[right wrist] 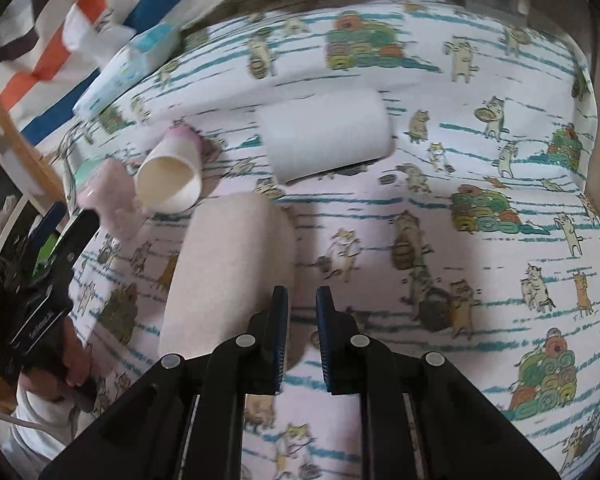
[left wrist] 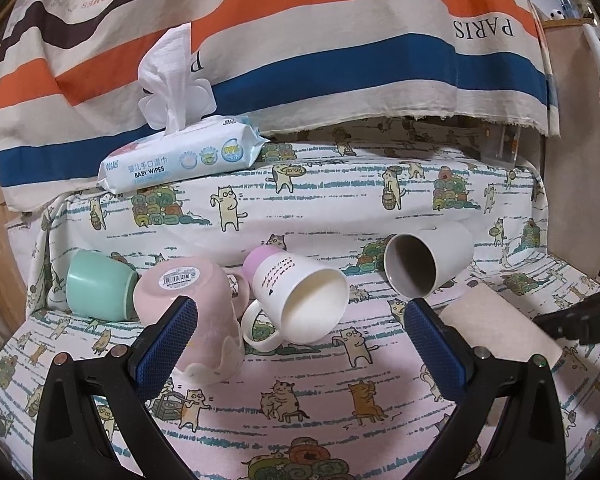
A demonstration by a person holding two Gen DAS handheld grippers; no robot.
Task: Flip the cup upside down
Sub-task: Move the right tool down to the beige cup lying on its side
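Several cups sit on the cat-print cloth. A pink cup (left wrist: pixel 204 312) stands upside down, just behind my left finger pad (left wrist: pixel 168 344). A white mug with a pink base (left wrist: pixel 300 300) lies on its side, mouth toward me. A white cup with a dark inside (left wrist: pixel 428 264) lies on its side to the right. A mint green cup (left wrist: pixel 100 288) lies at the left. My left gripper (left wrist: pixel 300 332) is open and empty in front of the white mug. My right gripper (right wrist: pixel 302 320) is nearly shut and empty above the cloth; the white cup (right wrist: pixel 324 136) lies ahead of it.
A pack of baby wipes (left wrist: pixel 184 156) lies on a raised step at the back left. A striped cloth (left wrist: pixel 300 40) hangs behind. A beige paper sheet (right wrist: pixel 228 272) lies flat on the table (right wrist: pixel 500 240). The left gripper shows in the right wrist view (right wrist: pixel 64 248).
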